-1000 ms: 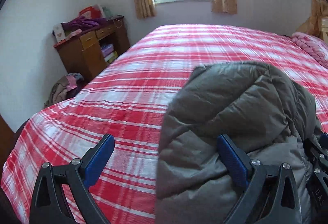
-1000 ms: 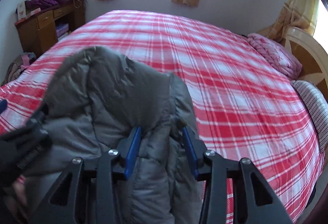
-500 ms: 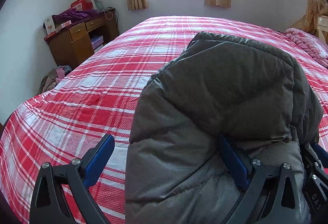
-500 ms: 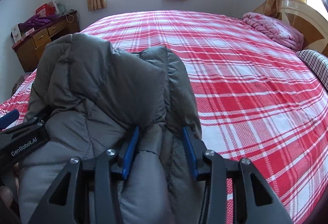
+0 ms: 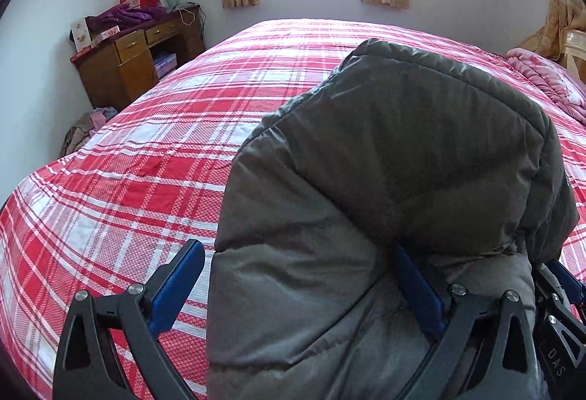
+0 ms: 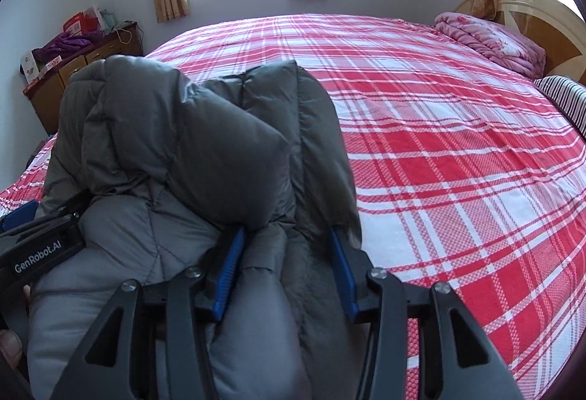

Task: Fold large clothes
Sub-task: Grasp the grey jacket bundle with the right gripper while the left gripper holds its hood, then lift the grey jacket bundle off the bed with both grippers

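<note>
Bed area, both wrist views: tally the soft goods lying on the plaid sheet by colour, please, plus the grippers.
Grey: 1, the padded jacket
Pink: 1, the folded quilt by the headboard
Black-and-white striped: 1, the pillow, partly cut off by the picture's edge
Grippers: 2, the left gripper and the right gripper, whose jaws are opening with jacket fabric between them
Total: 5

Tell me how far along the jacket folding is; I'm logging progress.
Done: the grey jacket is already doubled into a thick bundle on the bed. In hand: the right gripper has padding between its jaws, which are opening; the left gripper stands wide around the bundle's edge. Left: letting go and flattening the bundle, which looks puffy.
</note>
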### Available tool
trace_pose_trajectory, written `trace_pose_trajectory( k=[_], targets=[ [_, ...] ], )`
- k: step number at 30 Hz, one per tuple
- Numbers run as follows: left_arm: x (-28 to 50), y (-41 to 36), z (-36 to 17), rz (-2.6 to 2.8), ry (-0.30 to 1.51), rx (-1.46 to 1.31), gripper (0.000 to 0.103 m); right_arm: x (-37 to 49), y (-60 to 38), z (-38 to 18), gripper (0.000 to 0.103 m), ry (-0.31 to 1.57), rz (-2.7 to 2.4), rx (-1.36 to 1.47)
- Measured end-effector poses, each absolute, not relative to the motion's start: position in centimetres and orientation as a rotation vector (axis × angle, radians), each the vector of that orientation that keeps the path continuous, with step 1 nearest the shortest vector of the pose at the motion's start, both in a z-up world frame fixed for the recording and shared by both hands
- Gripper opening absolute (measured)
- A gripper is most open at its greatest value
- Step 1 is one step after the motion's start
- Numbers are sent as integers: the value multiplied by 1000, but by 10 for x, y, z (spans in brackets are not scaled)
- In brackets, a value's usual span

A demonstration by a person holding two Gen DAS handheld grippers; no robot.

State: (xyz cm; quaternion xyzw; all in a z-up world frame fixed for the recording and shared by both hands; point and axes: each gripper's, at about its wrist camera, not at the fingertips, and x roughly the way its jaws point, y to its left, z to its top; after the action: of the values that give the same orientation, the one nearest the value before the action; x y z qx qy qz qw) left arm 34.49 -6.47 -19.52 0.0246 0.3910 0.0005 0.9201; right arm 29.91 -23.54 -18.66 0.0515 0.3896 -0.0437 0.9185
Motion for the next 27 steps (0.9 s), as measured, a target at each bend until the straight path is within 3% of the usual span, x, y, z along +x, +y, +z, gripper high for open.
trace_pose_trajectory(
  k=[16,27],
  targets=[
    [327,-42,-195,-138,894,-27,101,302,-248,-196,61,826,-37,187],
    [330,-48,-201,-145,902,9,101,303,-255,-197,63,831,-9,235]
  ],
)
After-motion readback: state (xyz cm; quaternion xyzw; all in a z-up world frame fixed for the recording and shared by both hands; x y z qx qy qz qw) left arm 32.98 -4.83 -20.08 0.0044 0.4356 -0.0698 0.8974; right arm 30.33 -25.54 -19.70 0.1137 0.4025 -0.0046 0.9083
